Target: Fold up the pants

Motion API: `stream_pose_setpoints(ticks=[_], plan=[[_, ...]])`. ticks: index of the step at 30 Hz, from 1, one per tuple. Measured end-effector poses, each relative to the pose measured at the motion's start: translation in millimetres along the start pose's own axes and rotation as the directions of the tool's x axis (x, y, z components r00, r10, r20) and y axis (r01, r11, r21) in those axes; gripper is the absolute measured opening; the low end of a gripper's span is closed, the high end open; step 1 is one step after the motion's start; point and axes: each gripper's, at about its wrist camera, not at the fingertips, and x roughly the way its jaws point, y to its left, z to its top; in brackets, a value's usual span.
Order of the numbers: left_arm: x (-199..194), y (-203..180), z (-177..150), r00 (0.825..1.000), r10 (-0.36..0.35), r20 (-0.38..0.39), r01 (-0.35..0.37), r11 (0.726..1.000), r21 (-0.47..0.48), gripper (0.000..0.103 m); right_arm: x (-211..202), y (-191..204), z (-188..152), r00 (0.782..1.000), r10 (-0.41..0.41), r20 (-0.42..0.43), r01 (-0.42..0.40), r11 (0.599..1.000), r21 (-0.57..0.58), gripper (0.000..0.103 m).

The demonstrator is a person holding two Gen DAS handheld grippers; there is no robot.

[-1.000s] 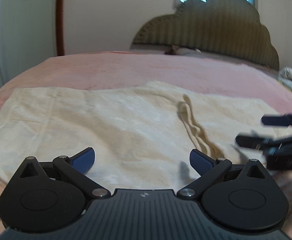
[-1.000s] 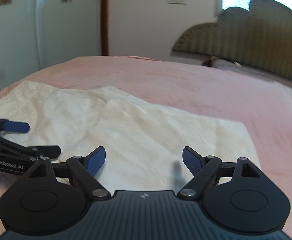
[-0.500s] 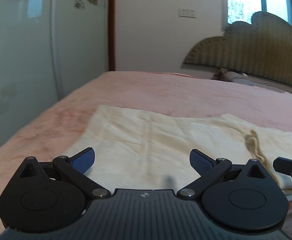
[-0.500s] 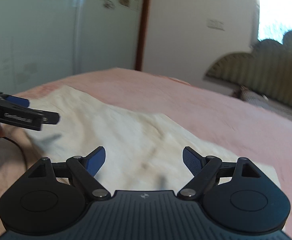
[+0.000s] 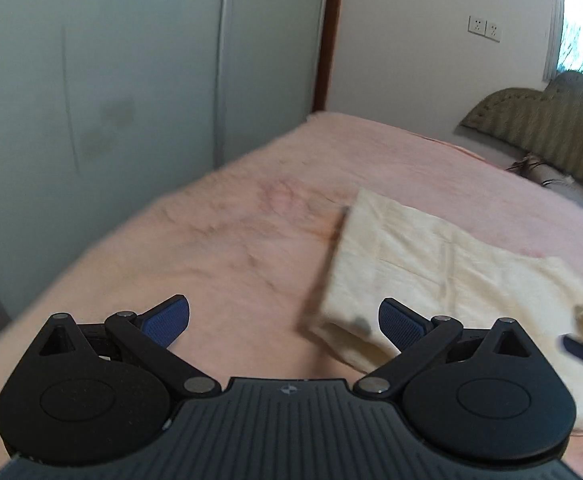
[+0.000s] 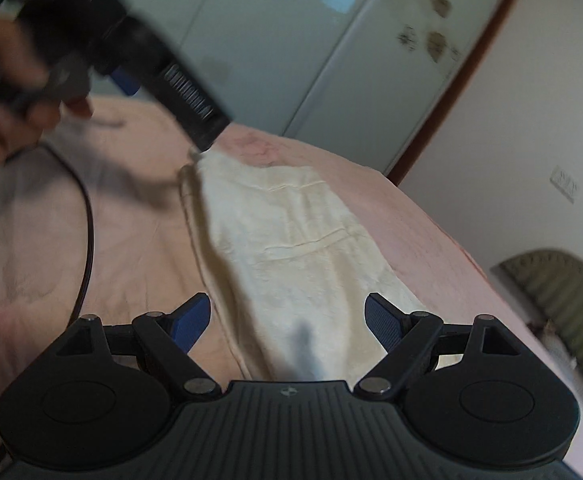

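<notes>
Left tongs (image 5: 283, 322) now past pants (image 5: 431, 276) edge

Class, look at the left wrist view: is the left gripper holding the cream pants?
No: the left gripper is open, with the cream pants lying flat beside its right finger.

Both grippers have swung leftward — the left gripper (image 5: 284, 317) now has the pants (image 5: 431, 268) corner just inside its right finger, bare bed (image 5: 211, 240) ahead (a second ago cloth spanned both fingers). The right gripper (image 6: 287, 317) now looks along the pants.
</notes>
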Motion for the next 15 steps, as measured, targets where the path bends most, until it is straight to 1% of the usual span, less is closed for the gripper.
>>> stream_pose_setpoints(ticks=[1,3,5,7,8,9,10,11,13,14,15], plan=[[1,2,1,0.999,-0.042,-0.022,0.041,0.999,-0.027,0.103,6,7,1,1.000,-0.015,-0.011,0.015,0.999,-0.038,0.085],[8,5,1,0.991,-0.118,-0.065,0.113,0.991,-0.074,0.103,17,19,2,0.998,-0.050,-0.031,0.047,0.993,-0.109,0.085],[17,10,1,0.976,-0.185,-0.114,0.168,0.975,-0.145,0.102,25,28,4,0.996,-0.084,-0.013,0.081,0.985,-0.154,0.085],[26,18,0,0.955,-0.258,-0.149,0.216,0.945,-0.247,0.102,33,34,10,0.994,-0.107,0.006,0.106,0.979,-0.174,0.085],[32,24,0,0.940,-0.301,-0.162,0.241,0.920,-0.311,0.102,36,38,13,0.993,-0.114,0.020,0.116,0.976,-0.182,0.085],[39,29,-2,0.921,-0.348,-0.172,0.264,0.886,-0.382,0.102,40,41,15,0.992,-0.118,0.035,0.123,0.974,-0.192,0.085],[44,33,-3,0.907,-0.383,-0.174,0.280,0.858,-0.430,0.102,43,42,17,0.991,-0.123,0.049,0.131,0.970,-0.206,0.085],[50,38,-4,0.892,-0.420,-0.171,0.296,0.825,-0.482,0.102,46,44,19,0.990,-0.128,0.066,0.139,0.967,-0.214,0.085],[59,44,-3,0.873,-0.462,-0.159,0.313,0.779,-0.544,0.102,52,46,24,0.989,-0.129,0.076,0.143,0.965,-0.219,0.084],[61,45,-3,0.863,-0.482,-0.151,0.325,0.759,-0.564,0.102,55,46,27,0.990,-0.123,0.075,0.136,0.968,-0.213,0.077],[65,46,-2,0.851,-0.506,-0.144,0.341,0.739,-0.581,0.102,58,46,30,0.992,-0.109,0.070,0.122,0.971,-0.206,0.057]])
